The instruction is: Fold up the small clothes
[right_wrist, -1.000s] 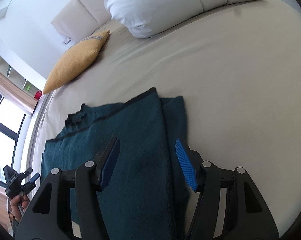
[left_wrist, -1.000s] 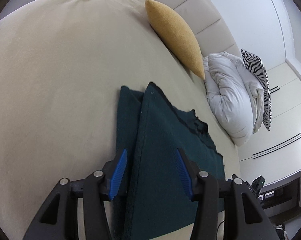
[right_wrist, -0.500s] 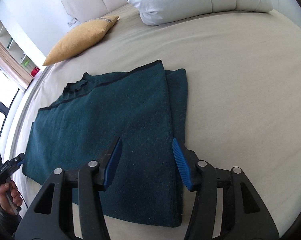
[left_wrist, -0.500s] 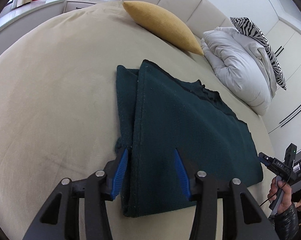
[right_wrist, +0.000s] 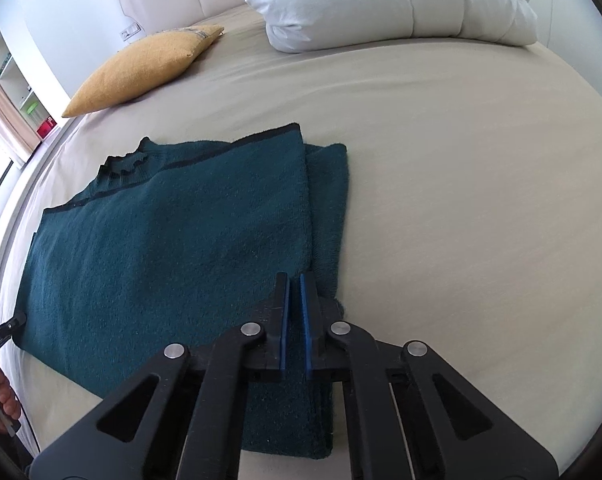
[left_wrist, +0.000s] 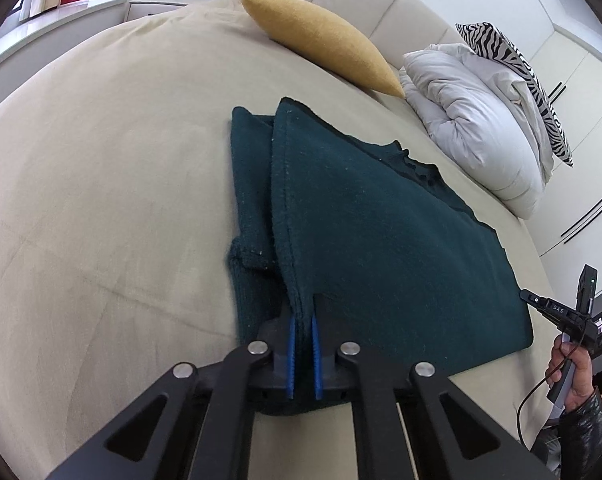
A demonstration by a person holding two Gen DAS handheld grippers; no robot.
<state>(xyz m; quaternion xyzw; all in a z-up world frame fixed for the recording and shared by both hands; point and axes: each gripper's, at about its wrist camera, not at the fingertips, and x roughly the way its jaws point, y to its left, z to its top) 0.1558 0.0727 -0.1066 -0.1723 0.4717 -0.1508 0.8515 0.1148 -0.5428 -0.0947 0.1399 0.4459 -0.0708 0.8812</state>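
Both grippers, left [left_wrist: 303, 330] and right [right_wrist: 295, 316], have just pinched their fingers onto the sweater [left_wrist: 381, 240] edge; uneven lifting could spill the tucked sleeves.

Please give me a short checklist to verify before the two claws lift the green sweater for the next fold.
1. Left claw has just closed on the edge of the green sweater: ok.
2. Right claw has just closed; fabric pinched: cannot tell.
3. Sleeve tucked under the body: ok.
4. Sweater lies flat on the bed: ok.
5. Yellow cushion and white duvet apart from the sweater: ok.
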